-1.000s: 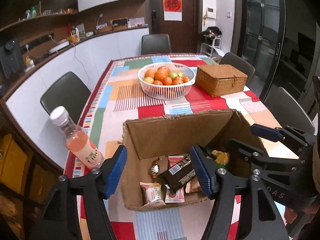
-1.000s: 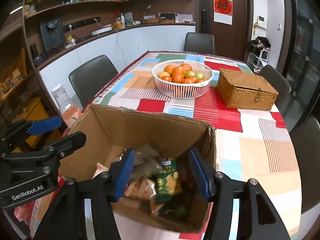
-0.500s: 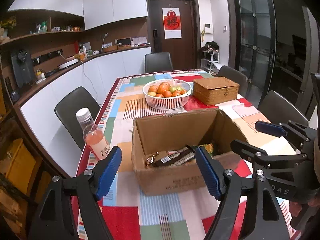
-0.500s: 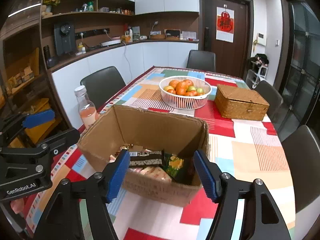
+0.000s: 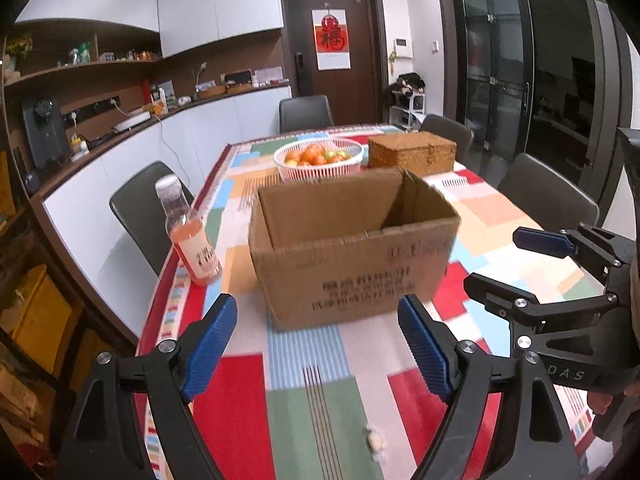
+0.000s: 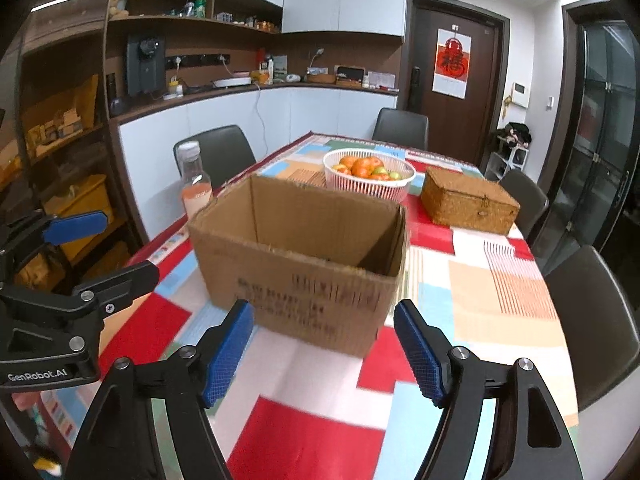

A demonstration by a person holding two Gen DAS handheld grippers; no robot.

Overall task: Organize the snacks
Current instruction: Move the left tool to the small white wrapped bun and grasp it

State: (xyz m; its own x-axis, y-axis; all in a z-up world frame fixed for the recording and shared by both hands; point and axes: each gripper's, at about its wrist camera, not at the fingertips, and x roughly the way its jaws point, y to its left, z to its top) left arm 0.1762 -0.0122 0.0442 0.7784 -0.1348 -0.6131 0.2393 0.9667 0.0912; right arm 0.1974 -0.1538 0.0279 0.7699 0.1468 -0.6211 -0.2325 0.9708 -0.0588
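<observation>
An open cardboard box point(image 5: 352, 256) stands on the patterned tablecloth; it also shows in the right wrist view point(image 6: 300, 268). Its contents are hidden from this low angle. My left gripper point(image 5: 320, 348) is open and empty, in front of the box and apart from it. My right gripper point(image 6: 324, 352) is open and empty, also in front of the box. A small wrapped candy point(image 5: 374, 444) lies on the cloth near the front edge, below the left gripper.
A bottle of pink drink point(image 5: 190, 232) stands left of the box. Behind the box are a white fruit basket point(image 5: 318, 158) and a wicker box point(image 5: 412, 154). Dark chairs point(image 5: 148, 208) surround the table. The table's left edge point(image 5: 160, 300) is close.
Both grippers have pulled up and back from over the box. The snacks inside, visible earlier, are now hidden behind its front wall.
</observation>
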